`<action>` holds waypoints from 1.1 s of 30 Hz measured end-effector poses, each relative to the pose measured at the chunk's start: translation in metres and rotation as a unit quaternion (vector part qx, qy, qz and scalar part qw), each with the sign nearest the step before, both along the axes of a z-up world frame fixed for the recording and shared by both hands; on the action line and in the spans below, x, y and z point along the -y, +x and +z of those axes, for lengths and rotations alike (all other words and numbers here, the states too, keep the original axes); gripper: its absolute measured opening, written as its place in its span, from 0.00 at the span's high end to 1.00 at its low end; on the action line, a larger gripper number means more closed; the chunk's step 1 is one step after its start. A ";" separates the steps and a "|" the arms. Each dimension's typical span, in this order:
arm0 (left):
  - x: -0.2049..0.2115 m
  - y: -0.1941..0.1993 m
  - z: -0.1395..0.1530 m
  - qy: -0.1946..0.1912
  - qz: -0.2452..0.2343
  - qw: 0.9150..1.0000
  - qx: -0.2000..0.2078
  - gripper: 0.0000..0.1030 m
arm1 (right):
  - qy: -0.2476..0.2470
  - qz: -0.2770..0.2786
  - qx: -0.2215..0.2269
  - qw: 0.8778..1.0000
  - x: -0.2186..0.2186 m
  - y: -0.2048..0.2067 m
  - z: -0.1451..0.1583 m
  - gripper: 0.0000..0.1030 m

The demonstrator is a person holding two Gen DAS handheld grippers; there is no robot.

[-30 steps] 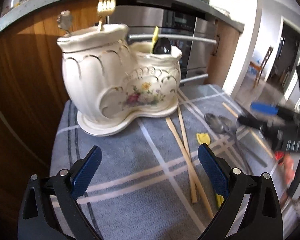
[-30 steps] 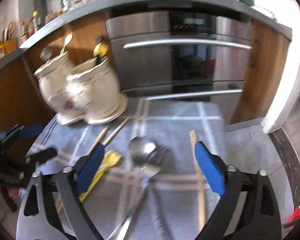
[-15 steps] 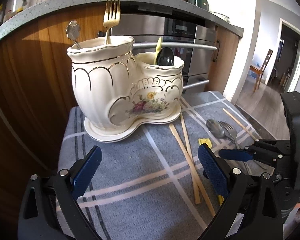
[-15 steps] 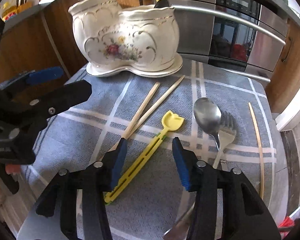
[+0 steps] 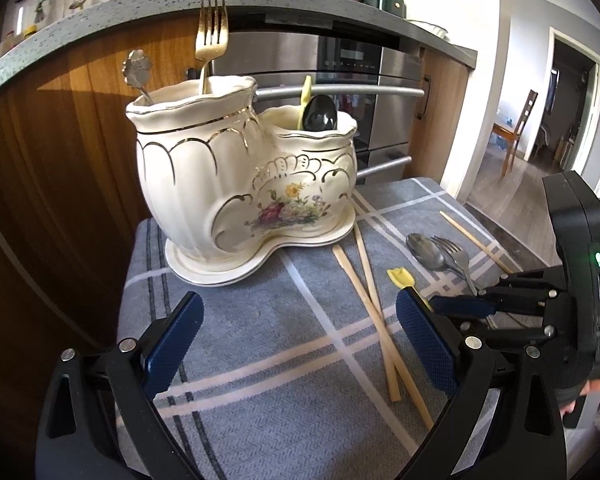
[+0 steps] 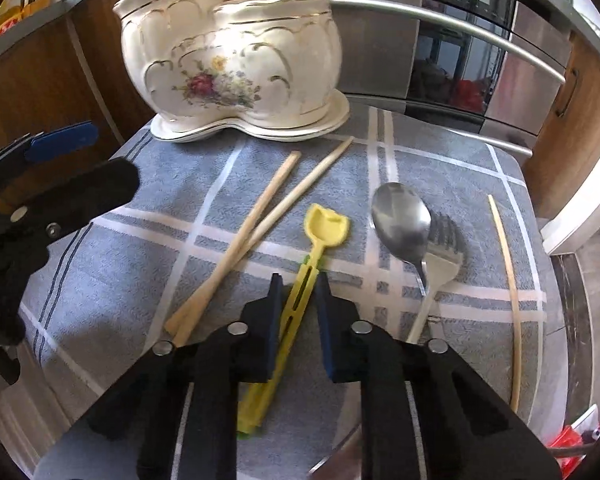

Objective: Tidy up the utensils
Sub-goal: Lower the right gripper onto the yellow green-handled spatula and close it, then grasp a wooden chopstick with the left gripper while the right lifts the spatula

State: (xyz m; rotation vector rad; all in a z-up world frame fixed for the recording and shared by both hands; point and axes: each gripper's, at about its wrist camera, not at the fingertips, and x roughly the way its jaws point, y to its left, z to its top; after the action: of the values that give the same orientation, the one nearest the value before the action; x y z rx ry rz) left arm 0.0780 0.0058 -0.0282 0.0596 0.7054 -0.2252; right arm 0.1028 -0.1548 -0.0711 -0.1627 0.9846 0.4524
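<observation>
Right gripper (image 6: pixel 296 304) fingers have just been closing on the yellow spoon (image 6: pixel 300 280) handle at 6 o'clock of the holder (image 6: pixel 232 60) — thin plastic, may twist out. Left gripper (image 5: pixel 296 344) fingers apart, empty.

Bright daylight enters from the right, where a doorway (image 5: pixel 572 92) glows pale and washed out. A sunlit patch falls across the wooden cabinet front (image 5: pixel 100 92). Fisheye bending curves the countertop edge (image 5: pixel 100 16) and blackens the corners. The right wrist view is softer, with glare on the oven handle (image 6: pixel 440 16).
</observation>
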 end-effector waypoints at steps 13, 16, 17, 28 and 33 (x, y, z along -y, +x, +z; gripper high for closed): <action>0.012 0.003 -0.009 0.010 -0.025 0.999 -0.022 0.06 | 0.064 -0.026 -0.002 0.998 0.033 0.009 0.011 0.90; 0.013 0.003 -0.011 0.003 -0.031 0.999 -0.031 0.07 | 0.084 -0.033 0.009 0.996 0.044 0.009 0.020 0.90; 0.014 0.002 -0.011 -0.004 -0.034 0.999 -0.036 0.08 | 0.089 -0.036 0.011 0.995 0.047 0.008 0.022 0.90; 0.039 0.015 -0.036 -0.014 -0.061 0.994 -0.090 0.48 | 0.097 -0.042 0.024 0.994 0.053 0.007 0.028 0.90; 0.048 0.020 -0.040 0.003 -0.066 0.994 -0.088 0.65 | 0.096 -0.041 0.023 0.994 0.053 0.005 0.027 0.90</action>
State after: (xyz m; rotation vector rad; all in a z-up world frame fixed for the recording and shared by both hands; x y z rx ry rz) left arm 0.0978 -0.0425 -0.0678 0.0927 0.8795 -0.3586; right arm 0.1082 -0.2081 -0.0442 0.0400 0.8938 0.4625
